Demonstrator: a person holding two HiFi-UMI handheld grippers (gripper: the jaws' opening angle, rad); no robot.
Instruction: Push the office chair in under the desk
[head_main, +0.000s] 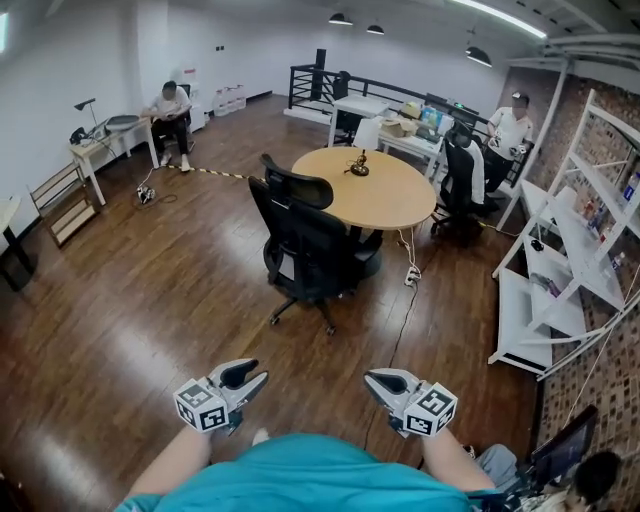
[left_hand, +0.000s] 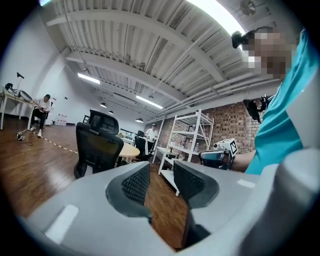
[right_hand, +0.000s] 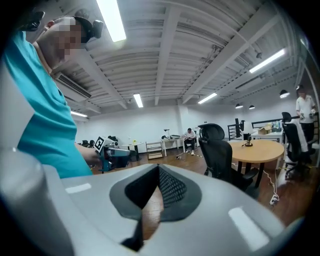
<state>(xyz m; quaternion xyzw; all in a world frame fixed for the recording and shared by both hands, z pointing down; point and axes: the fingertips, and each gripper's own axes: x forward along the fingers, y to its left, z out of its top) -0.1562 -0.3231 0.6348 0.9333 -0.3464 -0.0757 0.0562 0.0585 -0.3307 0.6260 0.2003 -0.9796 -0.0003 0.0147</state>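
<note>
The black office chair (head_main: 305, 240) stands on the wood floor with its back toward me, pulled out from the round wooden table (head_main: 385, 195). Both grippers hang low in front of my body, well short of the chair and touching nothing. My left gripper (head_main: 255, 378) is open, and only floor shows in the gap between its jaws. My right gripper (head_main: 372, 380) has its tips meeting, with nothing held. In the left gripper view the chair (left_hand: 97, 147) is left of the left gripper (left_hand: 161, 172). In the right gripper view the chair (right_hand: 220, 150) is right of the right gripper (right_hand: 159, 169).
White shelving (head_main: 560, 290) lines the brick wall at right. A power strip with cable (head_main: 411, 275) lies on the floor by the table. A second black chair (head_main: 460, 185) stands behind the table. People sit at desks at the back left and back right.
</note>
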